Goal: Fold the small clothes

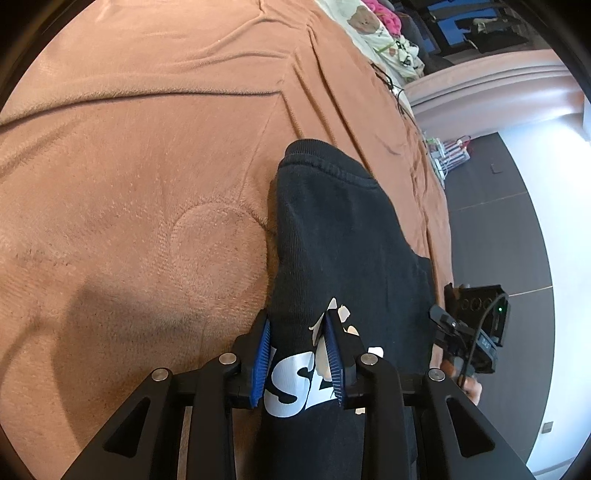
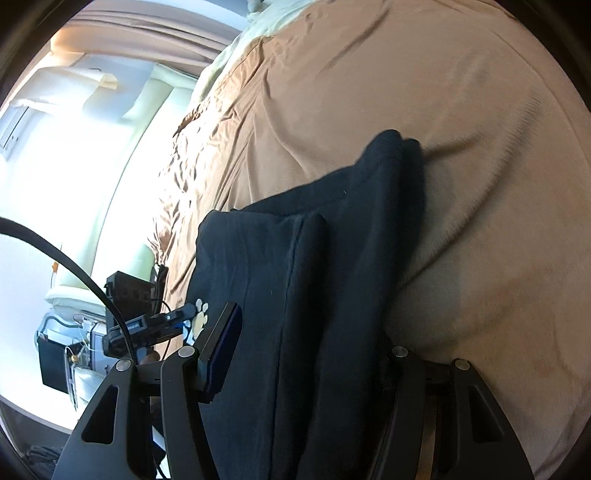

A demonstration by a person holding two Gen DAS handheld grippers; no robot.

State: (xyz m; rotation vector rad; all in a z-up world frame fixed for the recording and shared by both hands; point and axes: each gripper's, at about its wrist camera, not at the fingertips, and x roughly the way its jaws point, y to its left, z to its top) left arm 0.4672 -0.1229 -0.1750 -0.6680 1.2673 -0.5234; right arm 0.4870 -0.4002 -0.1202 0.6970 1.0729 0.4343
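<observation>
A black garment with white lettering and a pale paw print lies folded lengthwise on a brown fleece blanket. My left gripper straddles its near end. The blue pads stand beside the cloth and the print between them lies flat, not pinched. In the right wrist view the garment fills the gap of my right gripper and drapes over the right finger, hiding it. Only the left pad shows, so its grip is unclear. Each gripper shows small in the other's view: the right gripper and the left gripper.
The blanket covers a wide bed whose edge runs close by the garment. A bear-print quilt lies at the far end. Cables and a power strip sit on the floor beside the bed. A bright window glares in the right wrist view.
</observation>
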